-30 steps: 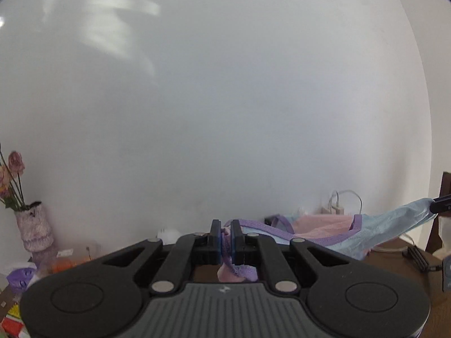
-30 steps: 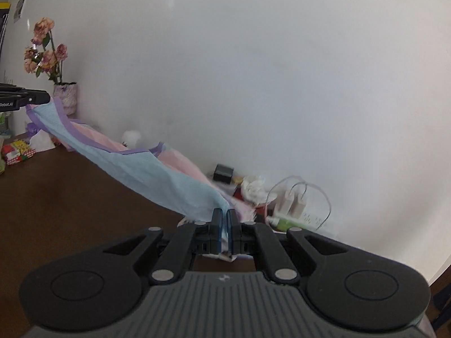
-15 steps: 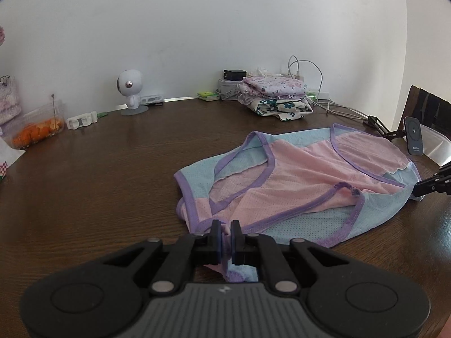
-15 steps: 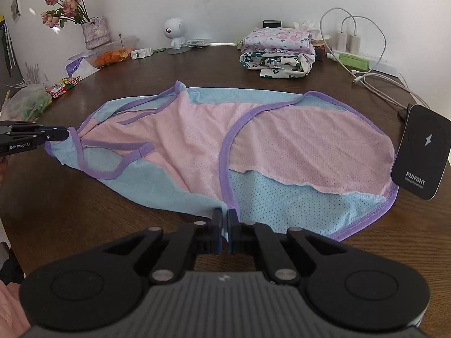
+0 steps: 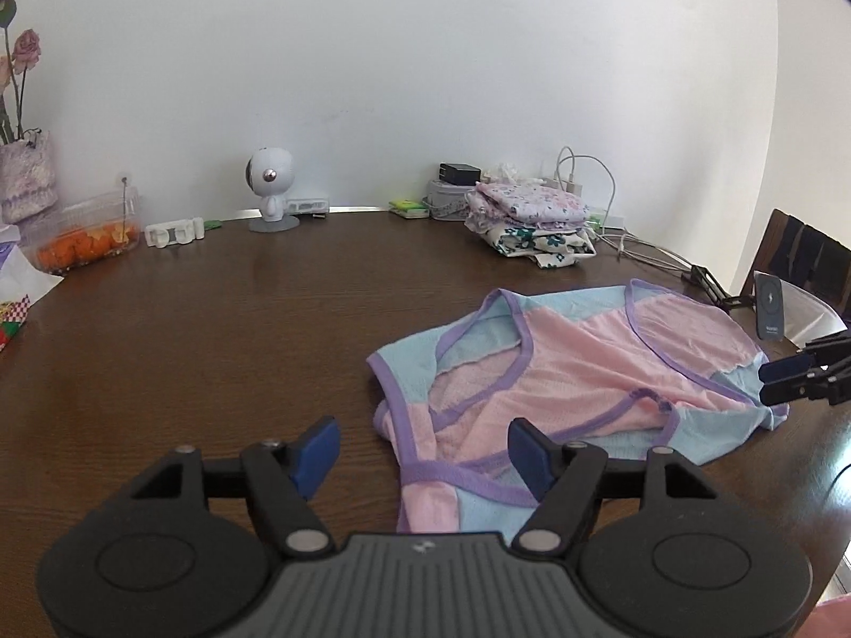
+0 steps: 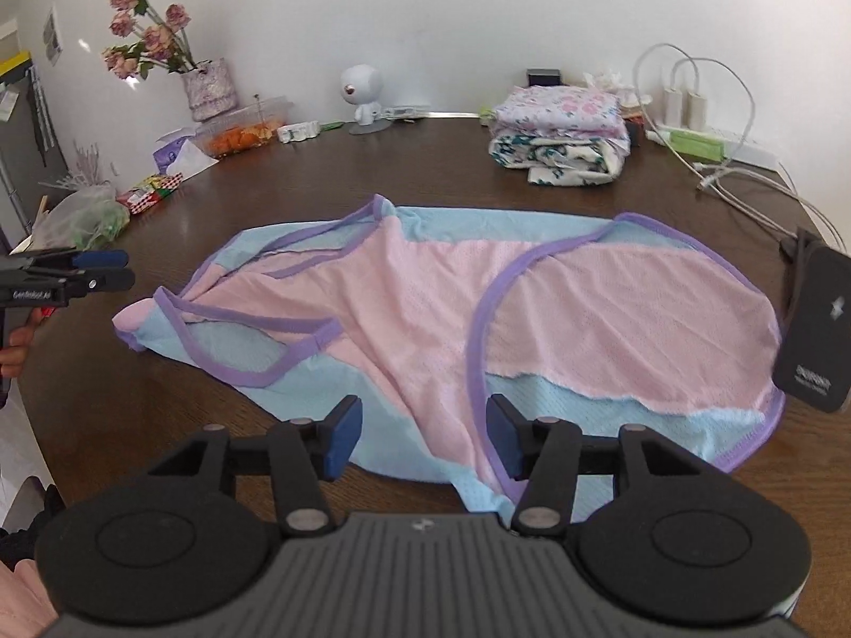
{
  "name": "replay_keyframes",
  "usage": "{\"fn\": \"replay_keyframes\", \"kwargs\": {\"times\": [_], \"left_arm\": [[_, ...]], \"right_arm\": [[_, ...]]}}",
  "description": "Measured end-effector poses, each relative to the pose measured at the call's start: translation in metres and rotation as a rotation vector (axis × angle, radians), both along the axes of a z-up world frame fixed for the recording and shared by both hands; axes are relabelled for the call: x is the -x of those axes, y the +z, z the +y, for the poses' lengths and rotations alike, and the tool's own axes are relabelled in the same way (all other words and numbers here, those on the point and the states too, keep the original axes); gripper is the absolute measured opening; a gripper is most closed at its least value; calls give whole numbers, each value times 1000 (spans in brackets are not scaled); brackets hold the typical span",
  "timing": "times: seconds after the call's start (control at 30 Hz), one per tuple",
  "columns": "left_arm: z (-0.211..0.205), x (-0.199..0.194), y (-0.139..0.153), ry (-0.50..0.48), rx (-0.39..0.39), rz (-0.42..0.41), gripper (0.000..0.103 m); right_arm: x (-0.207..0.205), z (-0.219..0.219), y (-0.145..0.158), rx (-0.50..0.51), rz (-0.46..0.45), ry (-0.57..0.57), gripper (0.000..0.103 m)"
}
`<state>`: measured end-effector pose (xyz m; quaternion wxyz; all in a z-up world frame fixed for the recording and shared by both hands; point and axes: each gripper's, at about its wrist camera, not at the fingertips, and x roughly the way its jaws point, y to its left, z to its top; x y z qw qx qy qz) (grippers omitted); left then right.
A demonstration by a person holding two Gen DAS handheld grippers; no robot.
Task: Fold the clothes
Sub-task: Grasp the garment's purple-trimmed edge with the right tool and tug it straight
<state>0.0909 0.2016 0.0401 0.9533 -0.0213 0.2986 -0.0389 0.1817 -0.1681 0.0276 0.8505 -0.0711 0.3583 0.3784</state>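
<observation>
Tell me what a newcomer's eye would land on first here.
First, the pink and blue garment with purple trim, spread flat on the dark wooden table. Next, the two open grippers, the left gripper and the right gripper, poised at its near edges. Behind it, a stack of folded floral clothes sits near the wall.

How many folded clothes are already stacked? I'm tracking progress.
2, as far as shows: a pink floral piece lying on a green floral piece, at the table's far edge. More may be hidden between them.
</observation>
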Motion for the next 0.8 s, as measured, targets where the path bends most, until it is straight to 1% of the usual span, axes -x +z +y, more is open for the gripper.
{"fn": "replay_keyframes", "kwargs": {"times": [0.07,0.17,0.2,0.23,0.3,0.33,0.37,0.4,0.43,0.47,0.5,0.53,0.6,0.67,0.73,0.8], "left_arm": [[5,-26,0,12,40,51,68],[9,-64,-6,28,115,133,65],[9,-75,-10,37,120,156,63],[10,-86,-14,47,125,179,58],[11,-106,-23,63,135,224,58],[12,-114,-28,67,141,243,54],[12,-120,-32,70,148,260,43],[13,-125,-35,71,160,272,37],[14,-128,-38,70,174,280,19],[16,-132,-40,66,194,278,10],[17,-133,-41,61,214,269,4],[17,-133,-41,61,230,257,4],[22,-132,-40,73,276,227,4],[33,-131,-38,99,351,194,4],[50,-129,-39,141,443,166,4],[65,-129,-41,187,510,151,4]], "right_arm": [[1,27,2,15,-25,61,53],[0,70,-2,70,-72,133,53],[-1,84,-4,91,-86,153,53],[-4,96,-7,113,-92,167,53],[-8,113,-14,154,-101,184,53],[-10,118,-18,172,-103,190,53],[-11,122,-21,191,-106,195,53],[-13,127,-24,208,-108,200,52],[-13,129,-27,219,-104,207,49],[-14,130,-29,227,-94,218,33],[-14,131,-31,232,-84,227,8],[-14,129,-30,221,-72,228,4],[-12,121,-25,194,-87,193,4],[-9,107,-19,157,-102,154,4],[-5,92,-13,119,-105,122,3],[1,79,-15,114,-86,114,3]]}}
